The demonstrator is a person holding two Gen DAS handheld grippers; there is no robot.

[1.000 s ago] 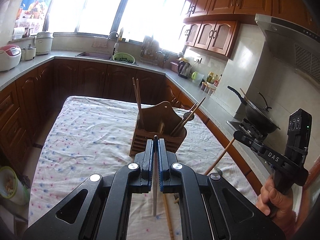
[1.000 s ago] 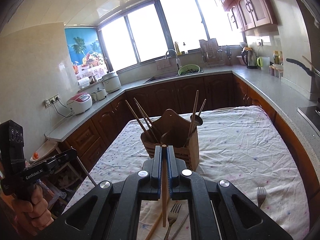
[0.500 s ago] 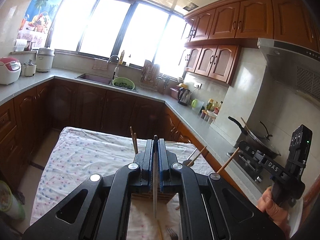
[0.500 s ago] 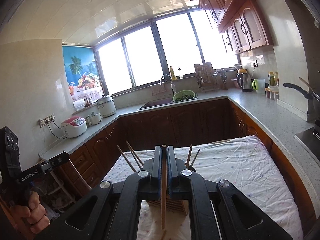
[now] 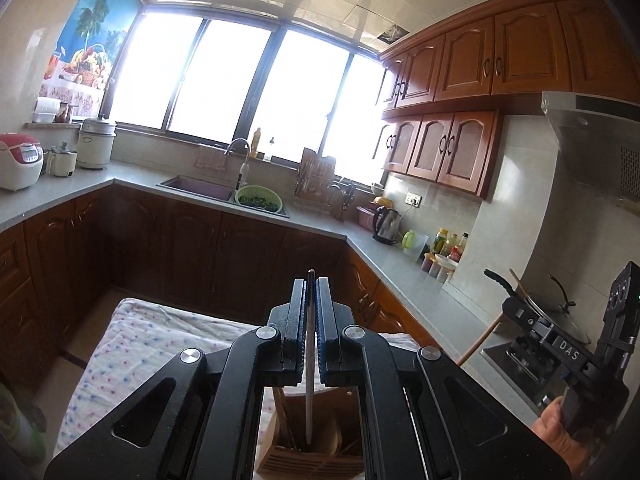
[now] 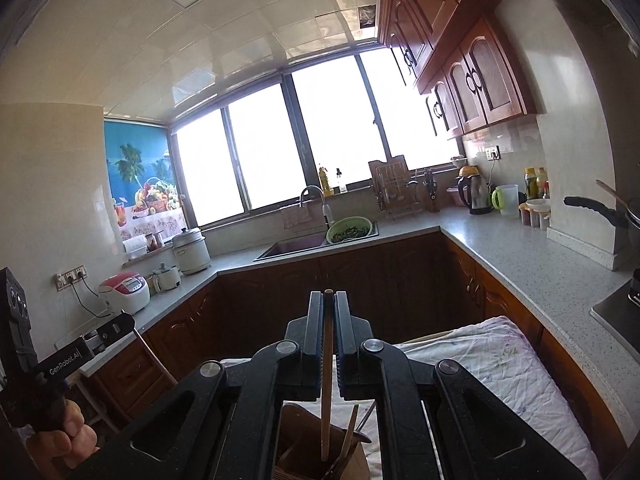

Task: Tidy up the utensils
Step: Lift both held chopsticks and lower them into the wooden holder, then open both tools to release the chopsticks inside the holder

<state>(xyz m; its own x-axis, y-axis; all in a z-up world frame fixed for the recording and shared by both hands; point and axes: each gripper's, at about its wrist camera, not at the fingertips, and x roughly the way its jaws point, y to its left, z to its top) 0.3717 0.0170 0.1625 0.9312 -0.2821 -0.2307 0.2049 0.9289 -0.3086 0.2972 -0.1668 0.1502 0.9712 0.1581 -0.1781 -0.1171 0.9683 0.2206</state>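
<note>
Overhead, both wrist views take in a U-shaped grey stone countertop [image 6: 532,256] that runs below bright windows and closes the floor space on three sides; dark wooden base cabinets [image 5: 192,256] stand beneath it. A table under a white floral cloth [image 5: 132,344] fills the middle of that bay, with a strip of open floor between its left edge and the cabinets in the left view. On the right side the cloth's edge [image 6: 516,360] lies near the cabinet fronts, leaving only a narrow lane.

A slatted wooden utensil holder [image 5: 312,460] stands on the cloth directly under both tools; its open top faces up and already contains several wooden sticks [image 6: 348,436].

The left gripper [image 5: 311,292] is clamped tight on a slim pale metal chopstick [image 5: 309,392]. Its long axis is close to vertical: the top end sits just proud of the jaw tips, and the lower end hangs inside the holder's mouth.

The right gripper [image 6: 329,304] is likewise closed firmly on a brown wooden chopstick [image 6: 326,400], long axis also near upright, lower tip down within the holder's opening beside the sticks.

Each tool appears at the margin of the other's view, held by a hand [image 6: 68,436] on its handle, the two well apart.
</note>
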